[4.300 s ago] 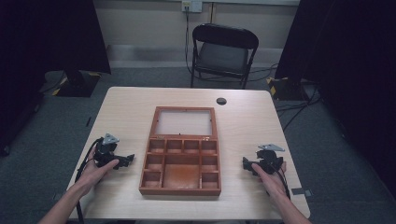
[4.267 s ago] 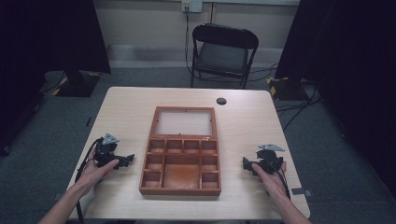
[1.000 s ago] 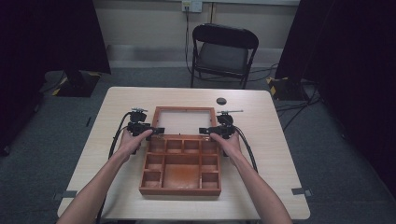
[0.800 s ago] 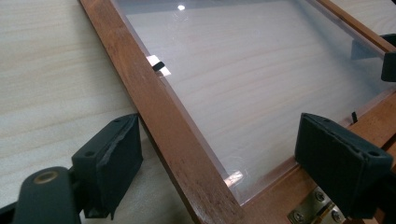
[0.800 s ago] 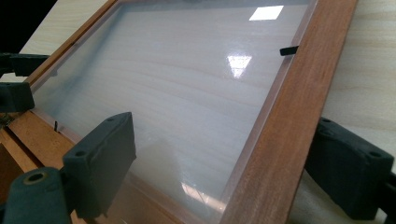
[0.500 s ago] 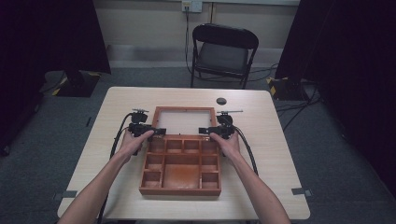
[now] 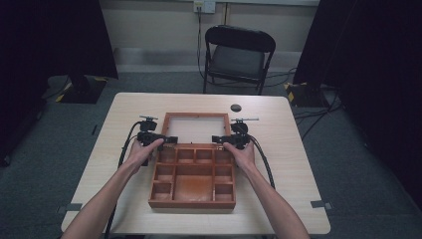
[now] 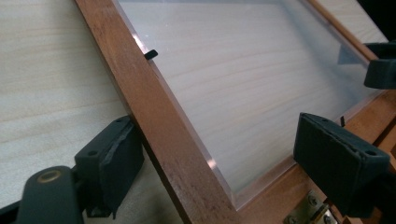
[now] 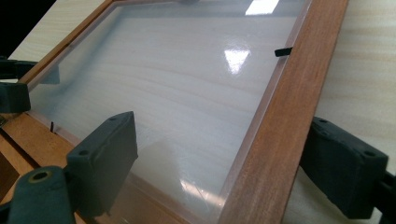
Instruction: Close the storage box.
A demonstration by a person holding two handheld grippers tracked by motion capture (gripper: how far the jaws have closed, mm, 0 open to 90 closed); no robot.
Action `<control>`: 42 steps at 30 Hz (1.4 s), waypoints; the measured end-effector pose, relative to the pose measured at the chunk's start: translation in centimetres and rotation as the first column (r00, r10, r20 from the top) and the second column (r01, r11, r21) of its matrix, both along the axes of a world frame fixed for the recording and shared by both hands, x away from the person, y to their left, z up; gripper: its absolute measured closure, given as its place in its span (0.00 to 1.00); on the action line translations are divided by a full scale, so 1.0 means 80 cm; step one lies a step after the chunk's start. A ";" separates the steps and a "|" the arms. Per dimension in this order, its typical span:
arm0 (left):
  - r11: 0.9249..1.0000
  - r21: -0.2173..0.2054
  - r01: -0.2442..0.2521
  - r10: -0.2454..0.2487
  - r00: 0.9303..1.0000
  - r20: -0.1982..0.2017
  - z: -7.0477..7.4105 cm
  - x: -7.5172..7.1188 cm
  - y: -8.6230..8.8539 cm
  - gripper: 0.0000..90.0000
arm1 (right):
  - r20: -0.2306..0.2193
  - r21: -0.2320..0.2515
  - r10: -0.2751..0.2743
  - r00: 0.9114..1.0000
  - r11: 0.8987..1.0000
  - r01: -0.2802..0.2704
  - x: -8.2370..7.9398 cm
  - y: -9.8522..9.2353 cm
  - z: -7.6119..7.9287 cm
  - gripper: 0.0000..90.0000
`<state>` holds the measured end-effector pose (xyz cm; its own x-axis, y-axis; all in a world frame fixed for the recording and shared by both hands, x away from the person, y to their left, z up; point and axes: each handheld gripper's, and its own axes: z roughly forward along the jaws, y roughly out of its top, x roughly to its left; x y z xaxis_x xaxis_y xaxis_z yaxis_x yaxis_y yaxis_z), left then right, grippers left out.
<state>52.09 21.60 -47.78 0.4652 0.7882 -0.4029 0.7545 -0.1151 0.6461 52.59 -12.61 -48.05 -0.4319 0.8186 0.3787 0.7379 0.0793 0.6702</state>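
High view: a reddish-brown wooden compartment box (image 7: 193, 177) sits mid-counter on the pale wood counter (image 7: 298, 164), its clear-paned, wood-framed lid (image 7: 196, 128) lying flat open on the far side, w/ the left claw (image 7: 169, 140) at the lid's left rail and the right claw (image 7: 217, 139) at its right rail. Left gripper view – the claw's jaws straddle the lid's wooden side rail (image 8: 161, 126), wide apart, one pad just beside the rail's outer face, the other over the pane, not pressing. Right gripper view – same on the opposite rail (image 9: 275, 116): jaws spread either side, no grip.
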 end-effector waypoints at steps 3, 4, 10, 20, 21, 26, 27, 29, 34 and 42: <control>0.999 0.034 0.010 -0.010 1.000 0.020 0.005 -0.001 -0.002 0.17 | 0.026 -0.022 0.005 1.000 1.000 -0.005 -0.001 0.002 0.004 0.15; 0.999 0.039 0.008 -0.009 1.000 0.027 0.007 -0.001 -0.003 0.18 | 0.035 -0.029 0.005 0.999 1.000 -0.004 -0.002 0.003 0.006 0.16; 0.998 0.064 0.006 -0.010 0.998 0.059 0.013 -0.003 -0.004 0.21 | 0.072 -0.072 0.014 0.997 0.997 -0.009 -0.004 0.006 0.014 0.16; 0.998 0.062 -0.003 -0.001 0.998 0.066 0.020 -0.003 0.002 0.30 | 0.090 -0.057 -0.010 0.996 0.998 0.015 -0.006 0.004 0.018 0.23; 0.998 0.061 -0.006 0.001 0.997 0.073 0.021 -0.004 0.002 0.32 | 0.096 -0.059 -0.011 0.995 0.998 0.017 -0.007 0.003 0.021 0.26; 0.998 0.055 -0.007 0.001 0.994 0.106 0.028 -0.005 0.004 0.36 | 0.113 -0.067 -0.008 0.994 0.998 0.016 -0.009 -0.002 0.030 0.33; 0.999 0.054 -0.003 -0.003 0.994 0.111 0.029 -0.006 0.005 0.37 | 0.116 -0.064 -0.007 0.993 0.998 0.015 -0.010 -0.003 0.032 0.34; 0.999 0.046 -0.011 0.006 0.993 0.121 0.031 -0.007 0.004 0.37 | 0.116 -0.061 0.001 0.993 0.998 0.006 -0.010 -0.006 0.038 0.35; 0.999 0.048 -0.014 0.007 0.989 0.149 0.037 -0.009 0.002 0.39 | 0.122 -0.055 0.015 0.992 0.998 -0.008 -0.013 -0.011 0.048 0.36; 0.999 0.045 0.004 -0.011 0.984 0.176 0.051 -0.014 0.007 0.46 | 0.136 -0.012 0.019 0.990 1.000 -0.018 -0.019 -0.018 0.061 0.39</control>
<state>51.00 22.12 -43.68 0.5317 0.7996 -0.2791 0.6285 -0.1517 0.7629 51.03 -14.02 -43.19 -0.4938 0.8138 0.3063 0.6381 0.0999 0.7634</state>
